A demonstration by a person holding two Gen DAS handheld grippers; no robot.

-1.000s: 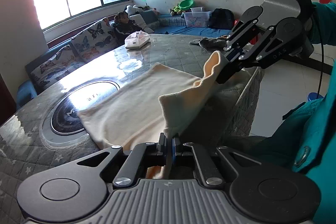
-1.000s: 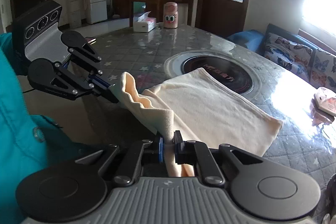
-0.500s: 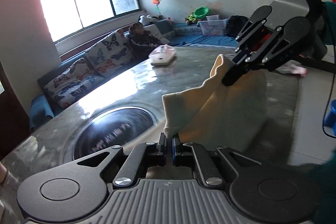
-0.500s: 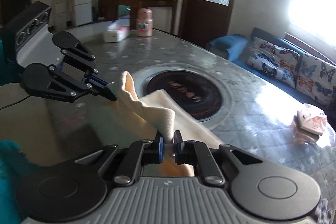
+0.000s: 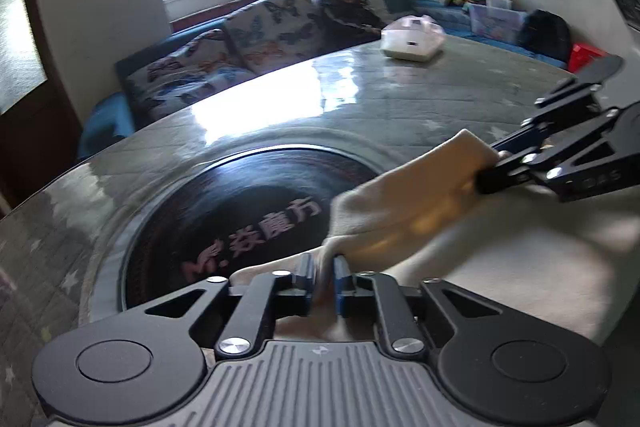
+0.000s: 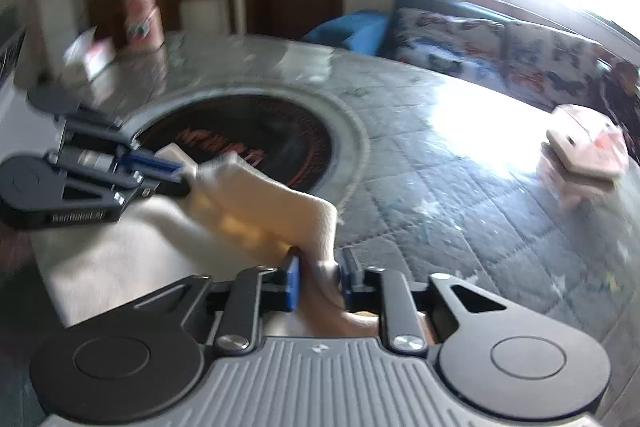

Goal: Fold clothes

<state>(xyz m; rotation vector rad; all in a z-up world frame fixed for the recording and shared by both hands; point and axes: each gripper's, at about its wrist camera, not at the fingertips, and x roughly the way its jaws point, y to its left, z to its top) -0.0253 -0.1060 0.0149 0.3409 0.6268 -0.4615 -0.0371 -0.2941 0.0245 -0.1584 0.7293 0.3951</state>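
A cream cloth (image 5: 500, 267) lies folded over itself on the grey round table (image 5: 400, 99), beside the black centre disc (image 5: 224, 219). My left gripper (image 5: 322, 277) has its jaws slightly apart with a corner of the cloth between them. My right gripper (image 6: 318, 279) has its jaws parted wider, with the other corner (image 6: 324, 267) loose between them. Each gripper shows in the other's view, the right (image 5: 488, 179) and the left (image 6: 180, 183), both at the cloth's upper edge (image 6: 256, 203).
A white tissue pack (image 5: 412, 41) lies far on the table, also blurred in the right wrist view (image 6: 584, 155). A pink jar (image 6: 140, 21) and a tissue box (image 6: 86, 57) stand at the far left. A butterfly-print sofa (image 5: 224, 55) runs behind the table.
Both grippers carried the lifted cloth edge forward over the table and down onto the cloth's far part. Both pairs of jaws have begun to part, the right wider.
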